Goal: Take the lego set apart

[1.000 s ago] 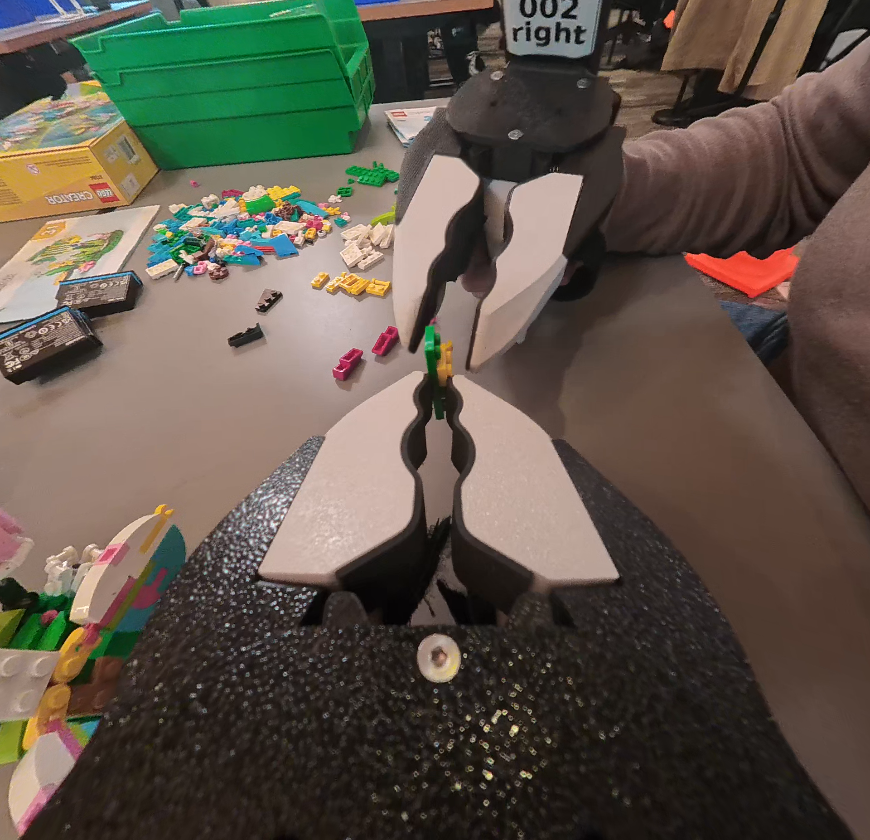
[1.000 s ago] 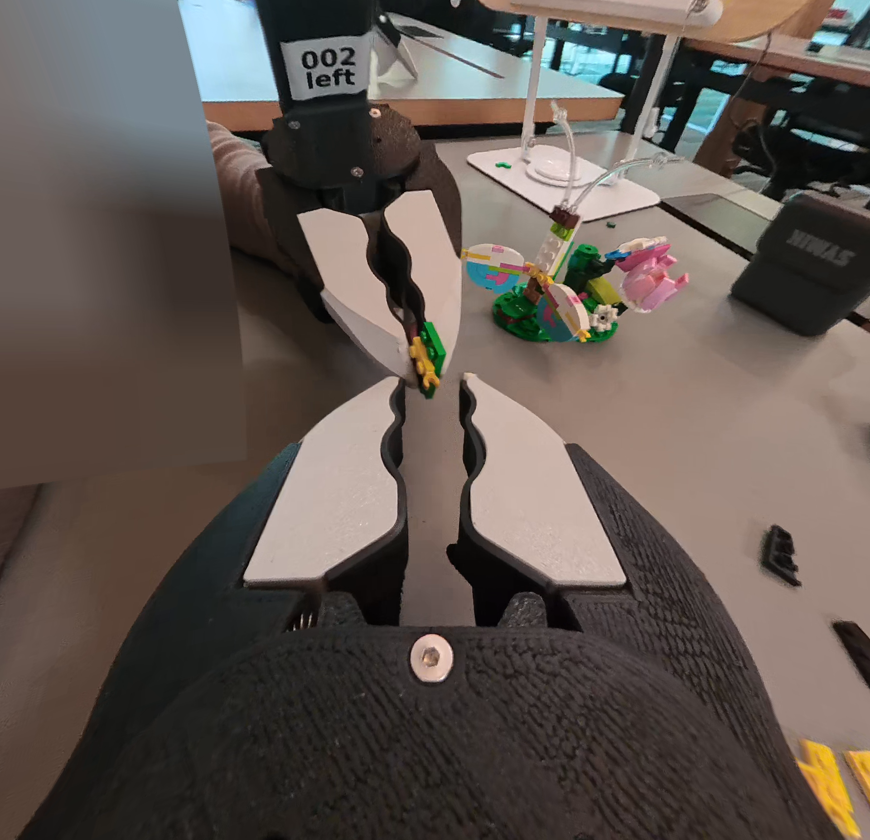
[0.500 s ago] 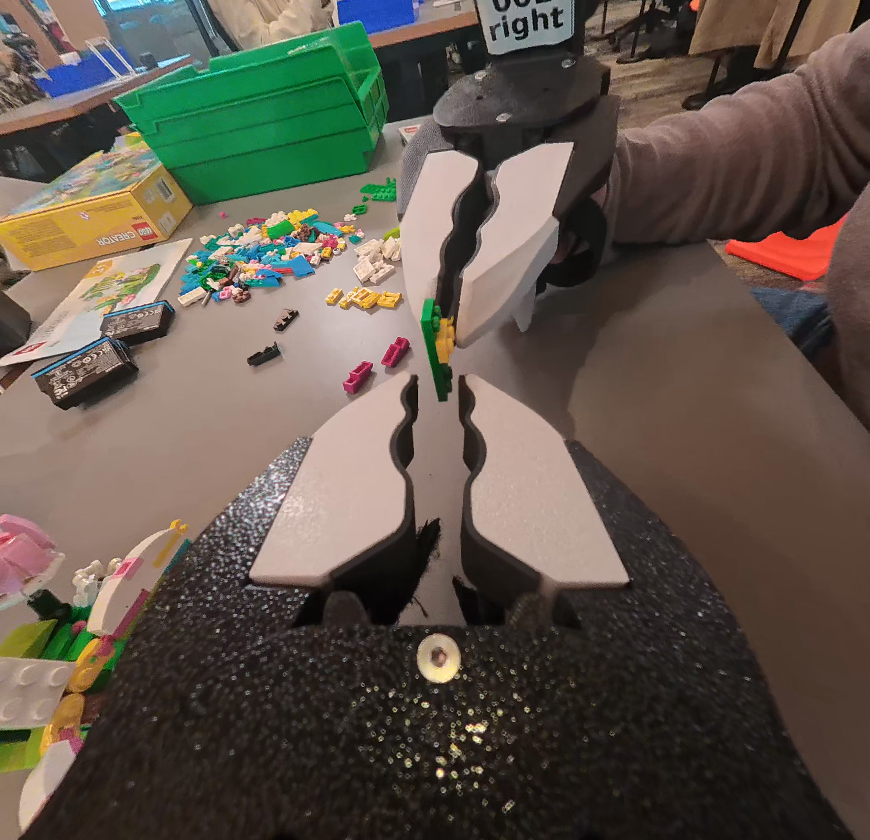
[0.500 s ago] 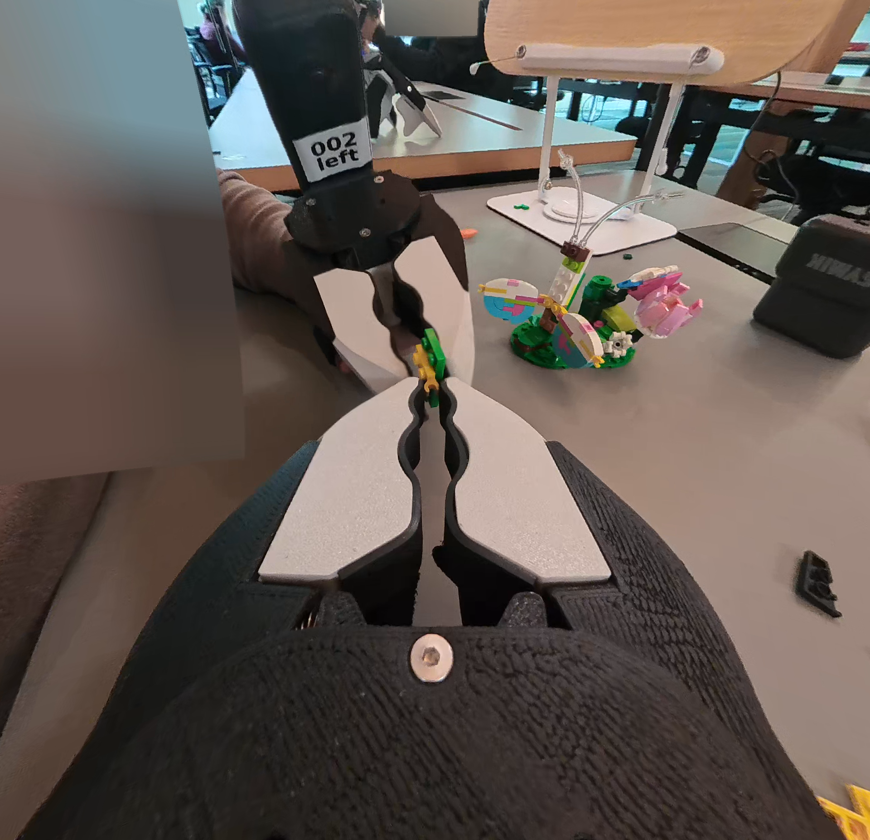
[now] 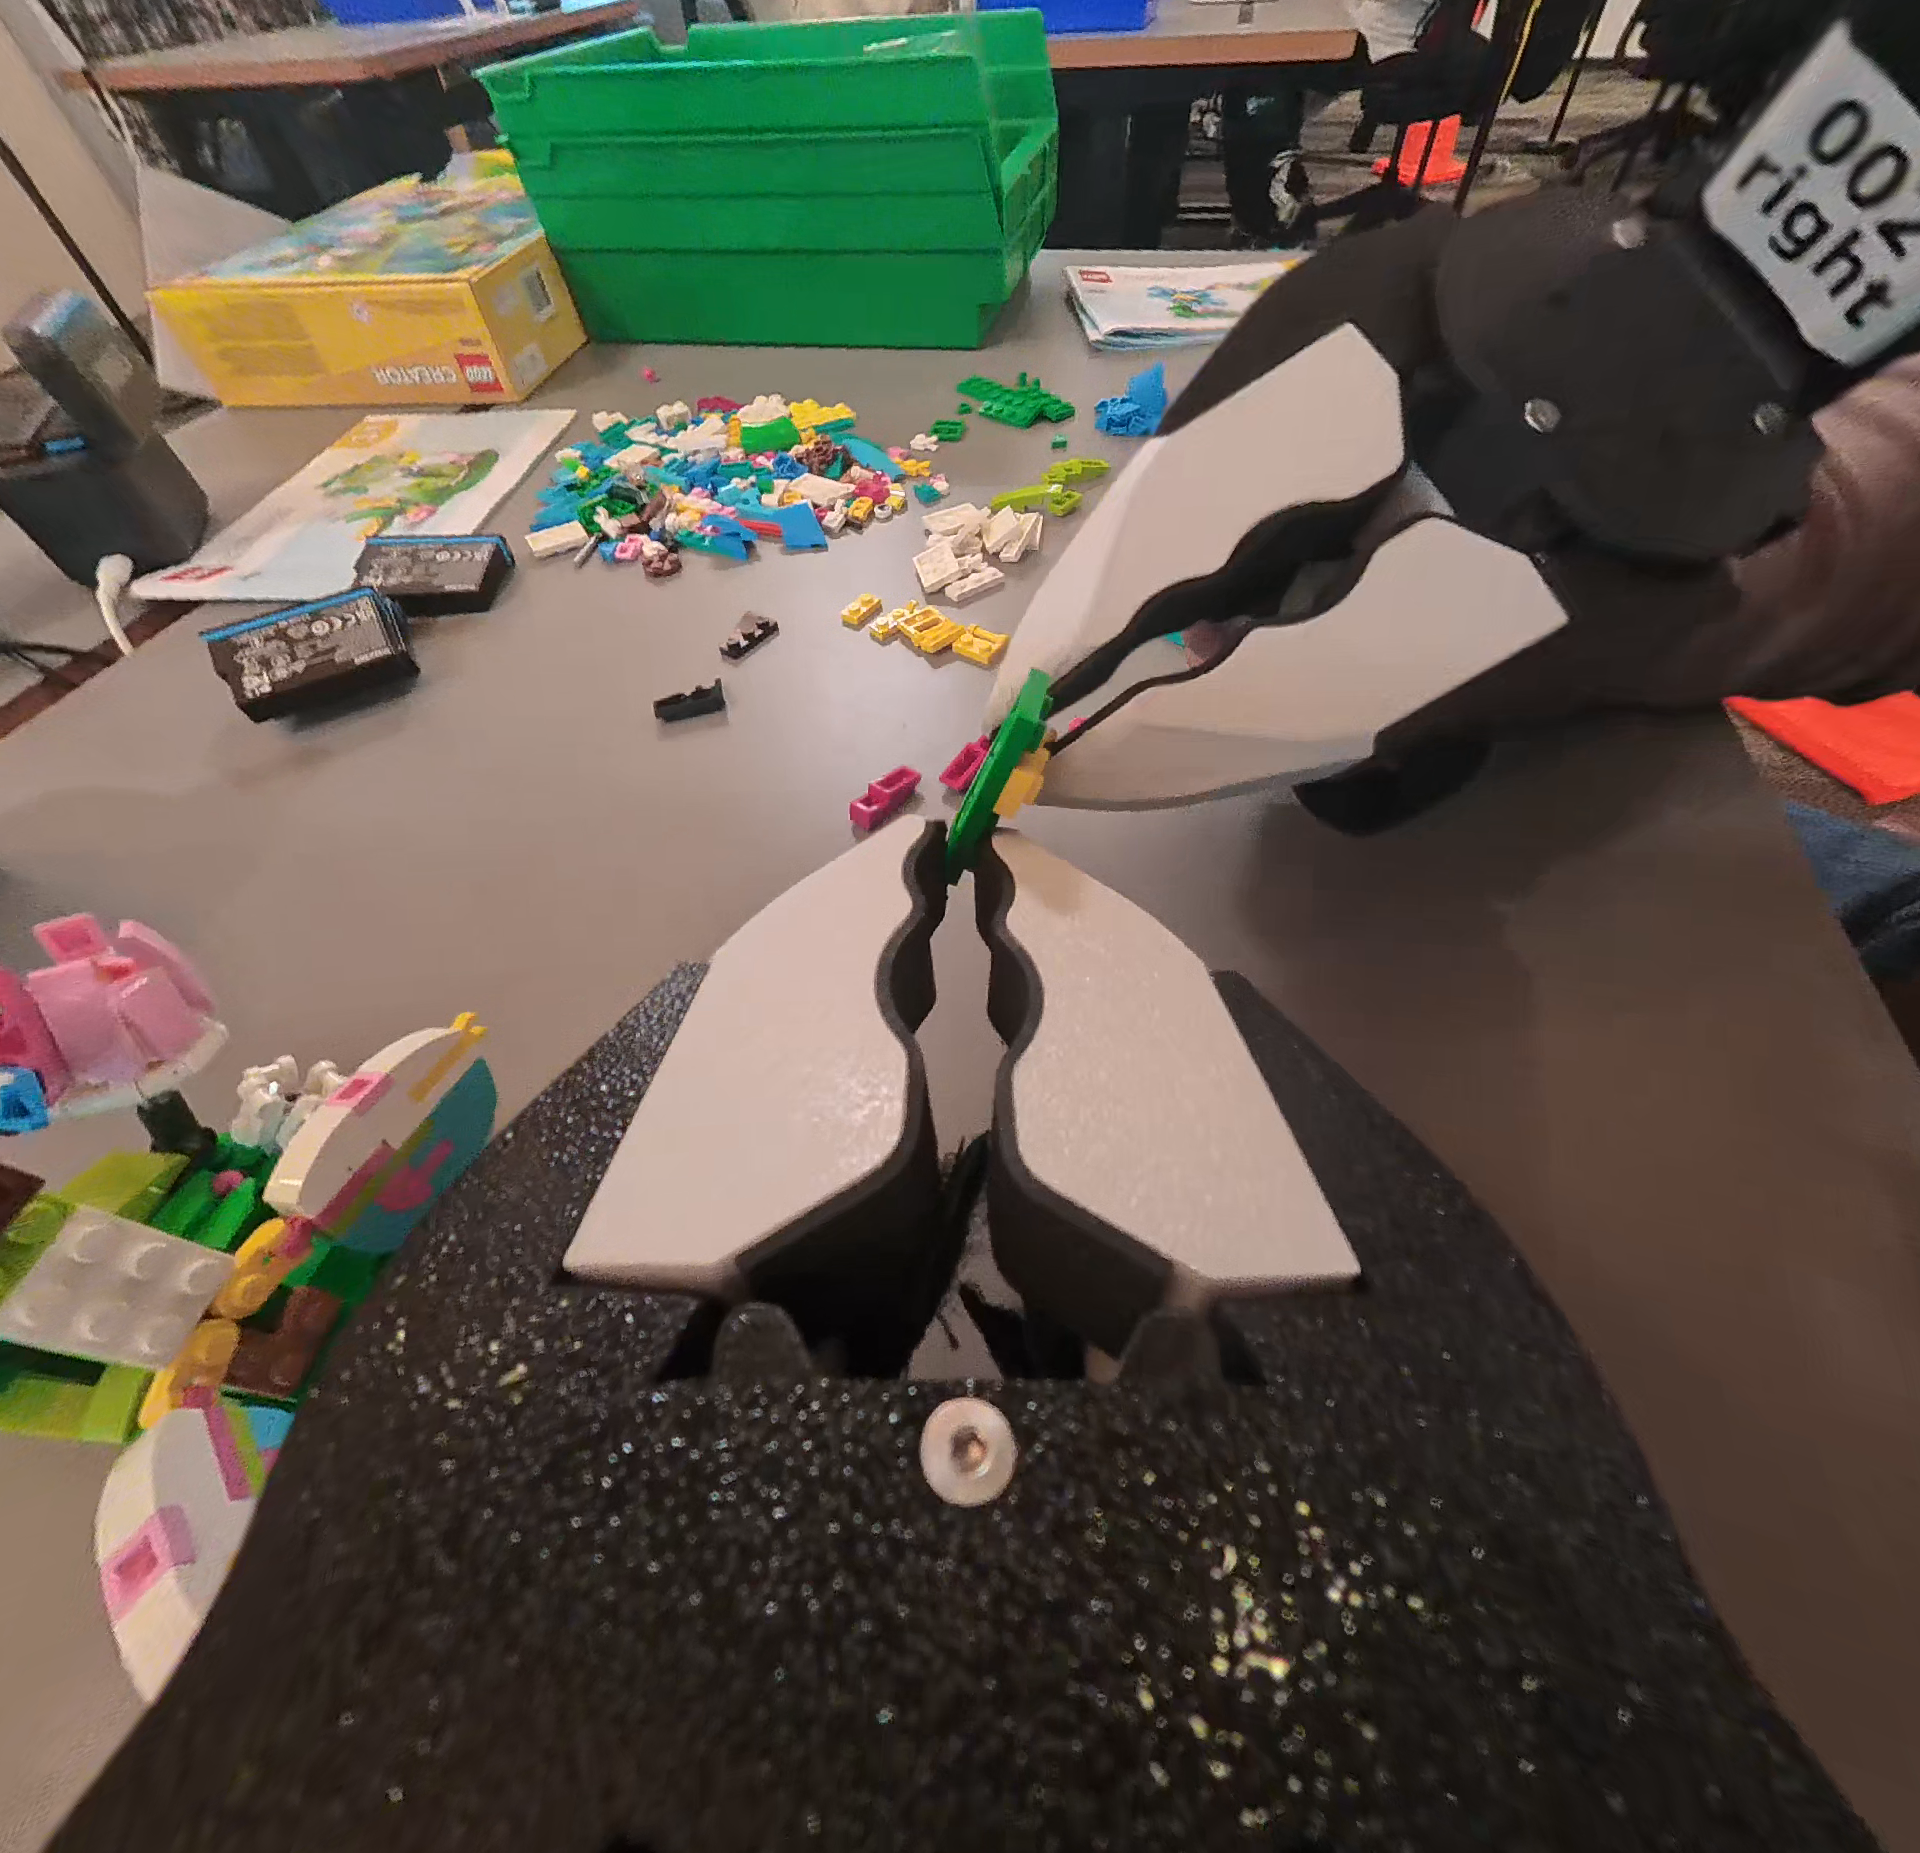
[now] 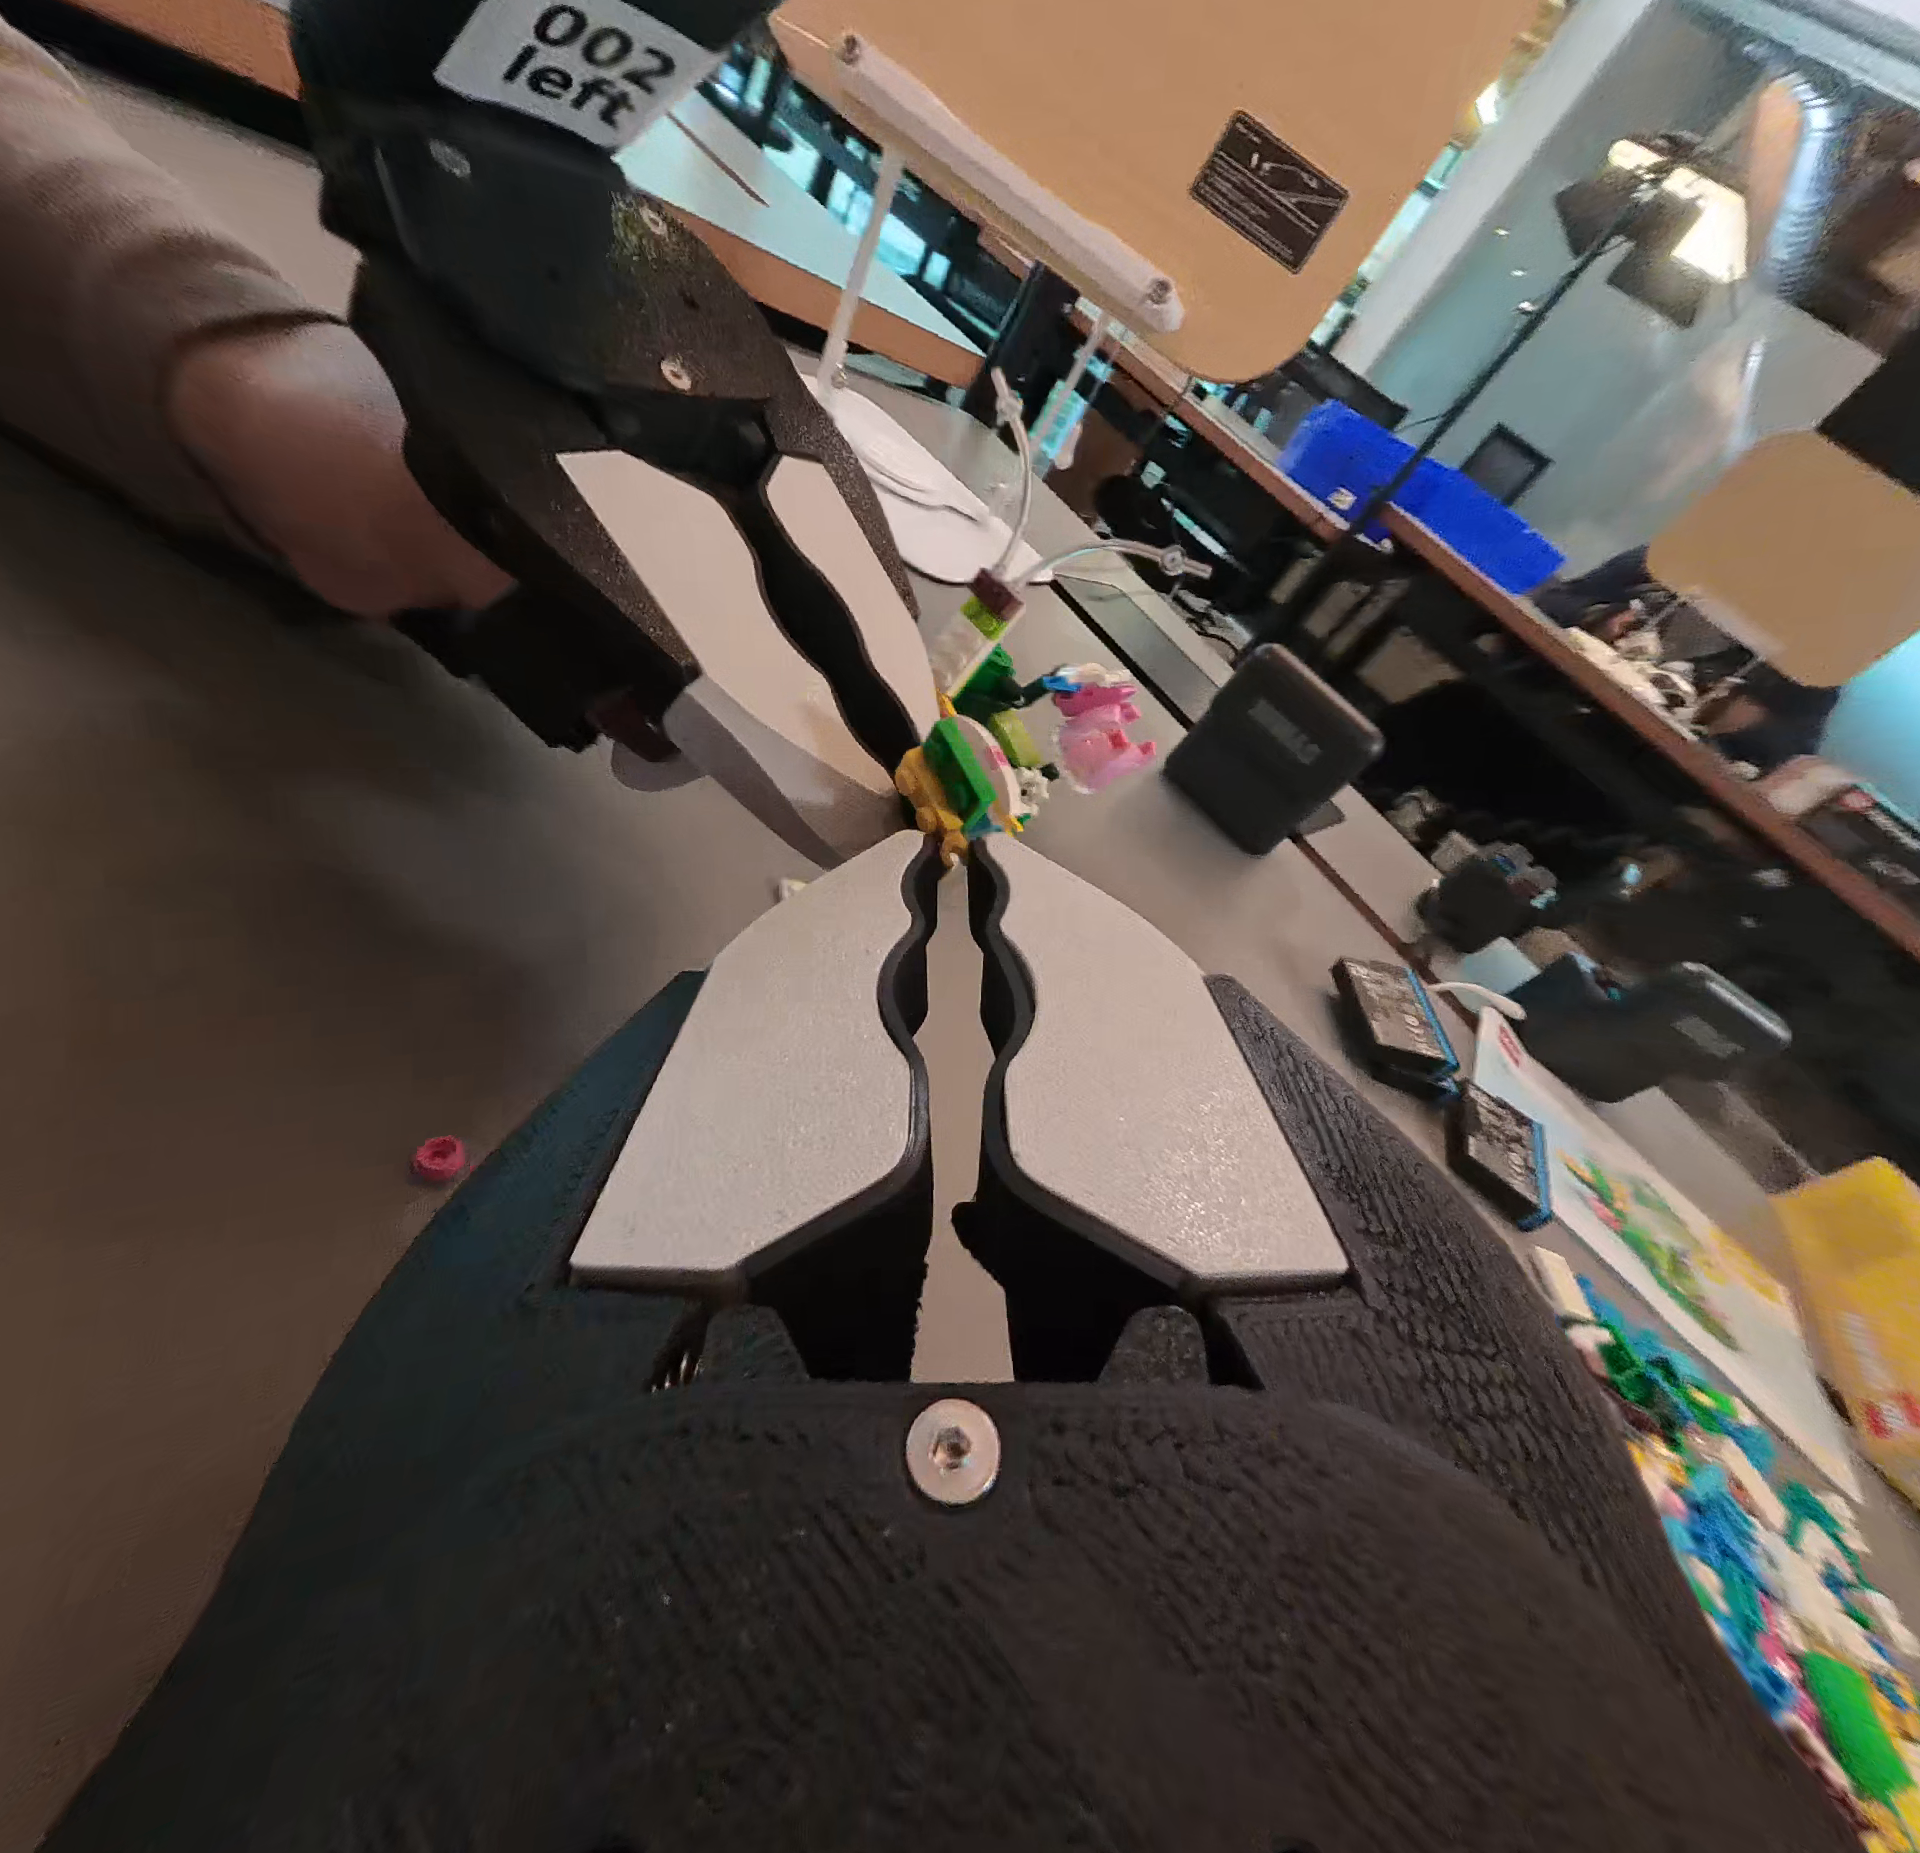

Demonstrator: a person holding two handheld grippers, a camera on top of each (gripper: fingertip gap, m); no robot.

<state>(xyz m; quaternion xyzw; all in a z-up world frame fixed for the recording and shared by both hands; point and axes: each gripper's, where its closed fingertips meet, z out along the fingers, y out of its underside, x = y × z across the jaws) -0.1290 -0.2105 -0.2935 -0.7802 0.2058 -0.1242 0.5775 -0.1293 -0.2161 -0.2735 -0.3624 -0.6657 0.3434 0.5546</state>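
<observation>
Left wrist view: left tool (image 5: 954, 853) is pinching the lower edge of the green plate (image 5: 995, 773) again, after standing spread half a second ago; right tool (image 5: 1023, 733), now swung over sideways, is gripping the yellow piece (image 5: 1029, 775) above the table (image 5: 499, 827); a twist seems under way. Right wrist view: right tool (image 6: 948, 853) is closing on the yellow piece (image 6: 923, 787), left tool (image 6: 920, 764) opposite; separation looks near, not done; model (image 6: 1091, 723) is waiting behind.

My left wrist cam sits right behind its claw (image 5: 961, 847), facing fwd, low over table; right cam likewise, tilted, behind its claw (image 6: 951, 853). They face each other; both share the green-yellow piece (image 5: 995, 777) at the tips.
</observation>
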